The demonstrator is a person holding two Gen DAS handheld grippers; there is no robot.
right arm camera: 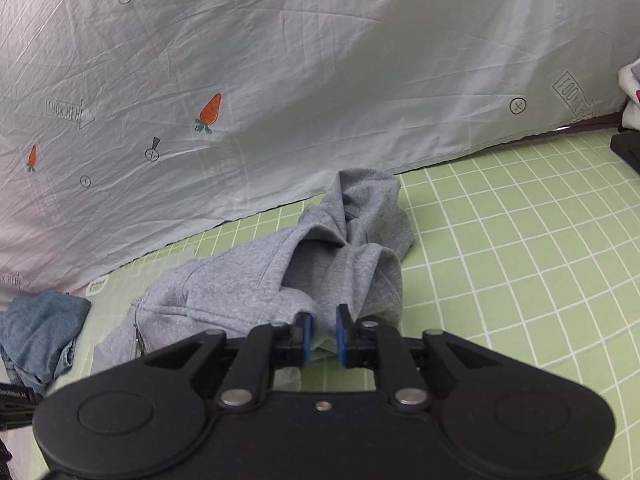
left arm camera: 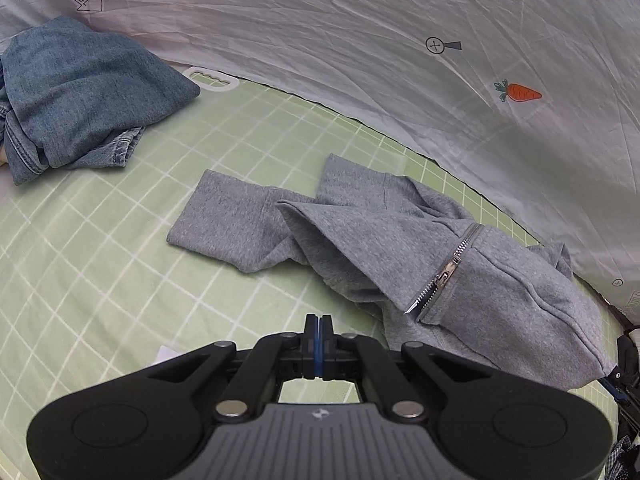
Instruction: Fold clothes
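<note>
A grey zip hoodie [left arm camera: 400, 248] lies crumpled on the green checked mat [left arm camera: 120, 248]; one sleeve stretches left and its metal zipper [left arm camera: 448, 272] shows. My left gripper [left arm camera: 319, 324] is shut and empty, just in front of the hoodie's near edge. In the right wrist view the hoodie [right arm camera: 248, 280] bunches up with its hood [right arm camera: 372, 208] at the back. My right gripper [right arm camera: 322, 330] has its blue pads [right arm camera: 305, 338] closed on a fold of the hoodie's hem, with grey fabric filling the gap between them. The right gripper also shows at the left wrist view's right edge [left arm camera: 624, 368], holding the hem.
Folded blue jeans [left arm camera: 80, 96] lie at the mat's far left, also in the right wrist view [right arm camera: 40, 328]. A white sheet with carrot prints [right arm camera: 280, 80] hangs behind the mat. A white plastic tab [left arm camera: 212, 78] sits by the jeans. Dark and white items [right arm camera: 628, 132] are at the far right.
</note>
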